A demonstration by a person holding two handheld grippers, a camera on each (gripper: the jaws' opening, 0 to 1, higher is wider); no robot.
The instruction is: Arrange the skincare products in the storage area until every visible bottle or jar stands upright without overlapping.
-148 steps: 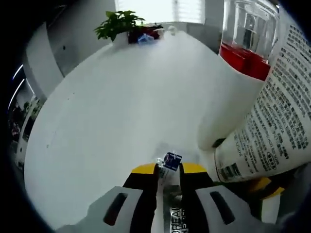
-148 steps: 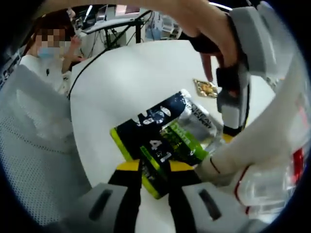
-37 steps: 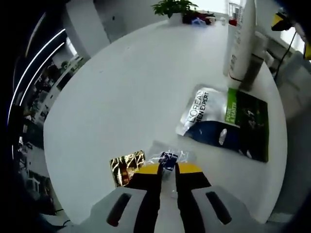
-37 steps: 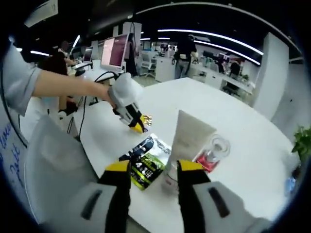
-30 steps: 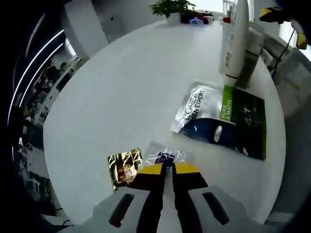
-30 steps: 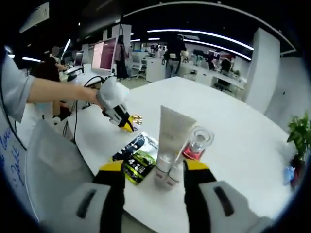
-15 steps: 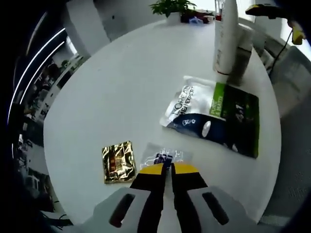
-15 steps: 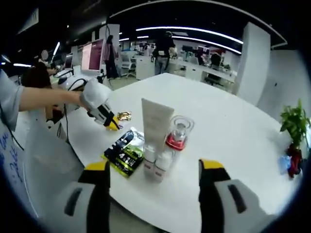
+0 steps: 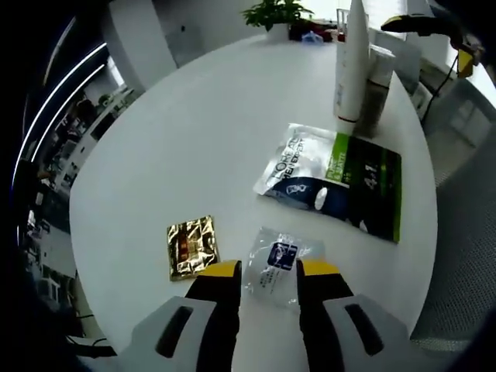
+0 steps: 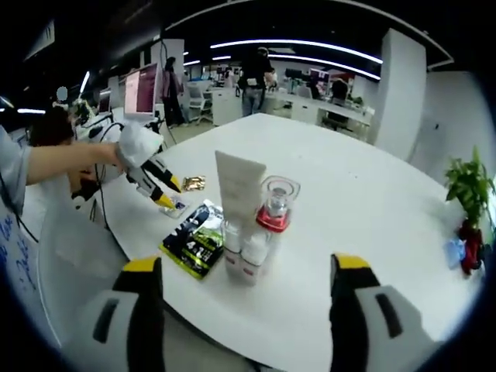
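My left gripper [image 9: 269,271] is open just above the round white table [image 9: 178,139]. A clear sachet with a blue label [image 9: 275,260] lies flat between its jaws. A gold sachet [image 9: 190,246] lies to its left, and a silver, blue and green pouch [image 9: 333,190] lies flat beyond. A white tube [image 9: 353,66] stands upright on its cap beside a clear bottle [image 9: 377,74]. My right gripper [image 10: 246,267] is wide open and holds nothing, back from the tube [image 10: 240,190] and the red-collared clear bottle [image 10: 273,205]. The pouch [image 10: 194,236] and left gripper [image 10: 169,194] show at left.
A potted plant [image 9: 275,15] stands at the table's far edge, with a small blue thing [image 10: 456,252] near the plant [image 10: 469,190]. A person's arm [image 10: 62,163] reaches in from the left. Office desks and monitors lie beyond. Bare tabletop [image 10: 364,186] stretches right of the bottles.
My left gripper has opened and let go of the clear sachet, which now lies on the table. My right gripper has spread wider and drawn back from the tube and bottle.
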